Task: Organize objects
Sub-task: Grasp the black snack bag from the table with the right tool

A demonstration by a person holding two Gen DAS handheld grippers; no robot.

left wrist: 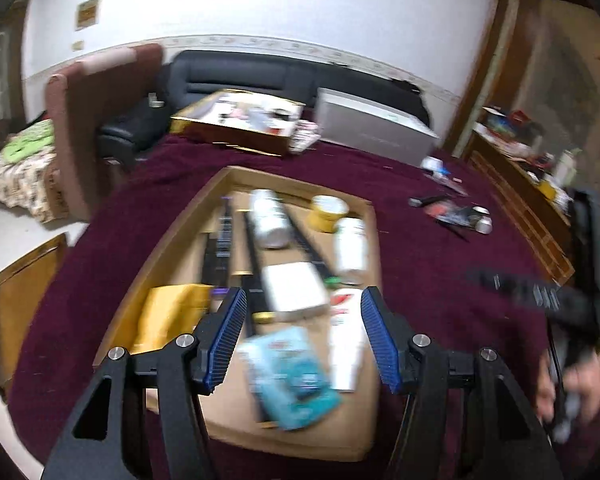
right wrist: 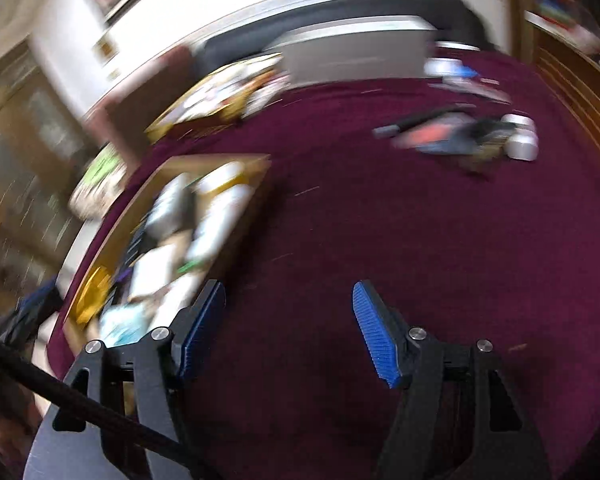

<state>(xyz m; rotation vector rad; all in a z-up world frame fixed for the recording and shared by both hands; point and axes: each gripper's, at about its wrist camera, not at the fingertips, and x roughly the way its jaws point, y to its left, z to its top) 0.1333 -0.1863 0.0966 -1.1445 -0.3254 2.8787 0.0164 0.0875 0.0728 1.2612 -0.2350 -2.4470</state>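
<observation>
A shallow cardboard tray lies on the maroon cloth and holds white bottles, a yellow-lidded jar, a white box, a teal packet, a white tube, a yellow pouch and black sticks. My left gripper is open and empty above the tray's near half. My right gripper is open and empty over bare cloth, right of the tray. The right wrist view is blurred. A loose pile of small items lies far right; it also shows in the left wrist view.
A gold box and a white box stand at the table's far edge, before a black sofa. A brown chair is at left, a wooden shelf at right. The right gripper's body shows at right.
</observation>
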